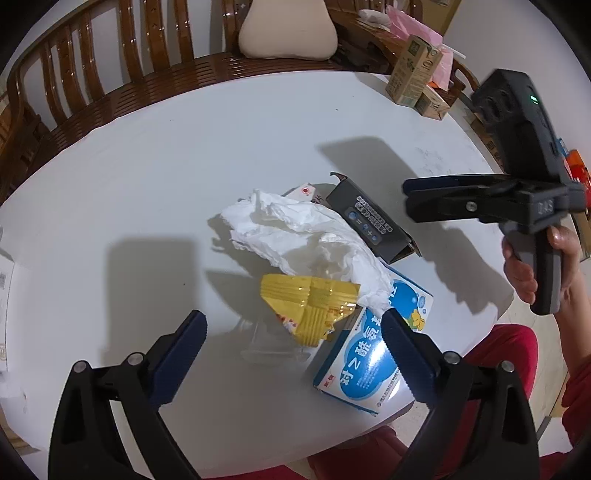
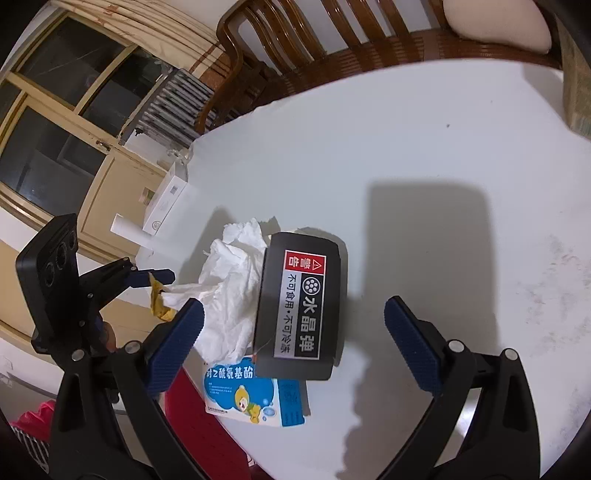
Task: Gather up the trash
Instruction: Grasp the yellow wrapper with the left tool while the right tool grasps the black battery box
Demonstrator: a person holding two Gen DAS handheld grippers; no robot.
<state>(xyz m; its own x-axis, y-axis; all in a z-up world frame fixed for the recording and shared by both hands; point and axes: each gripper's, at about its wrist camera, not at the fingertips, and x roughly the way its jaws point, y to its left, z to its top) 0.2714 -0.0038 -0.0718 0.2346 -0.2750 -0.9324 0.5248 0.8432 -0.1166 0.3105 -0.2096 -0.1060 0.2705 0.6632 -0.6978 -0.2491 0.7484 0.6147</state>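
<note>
A small pile of trash lies on the white round table (image 1: 184, 166). In it are a crumpled white tissue (image 1: 295, 232) (image 2: 229, 291), a black box (image 1: 373, 218) (image 2: 301, 306), a blue-and-white medicine box (image 1: 373, 354) (image 2: 255, 395) and a folded yellow wrapper (image 1: 310, 306) (image 2: 160, 299). A clear plastic scrap (image 1: 273, 347) sits beside the wrapper. My left gripper (image 1: 293, 325) (image 2: 166, 275) is open, with the yellow wrapper between its fingers and untouched. My right gripper (image 2: 293, 314) (image 1: 406, 197) hovers open over the black box.
A wooden bench with a beige cushion (image 1: 288, 33) curves behind the table. Drink cartons (image 1: 413, 70) stand at the table's far right edge. White boxes (image 2: 166, 199) lie at its left edge. A person's hand (image 1: 524, 266) and red clothing (image 1: 498, 354) are at the near edge.
</note>
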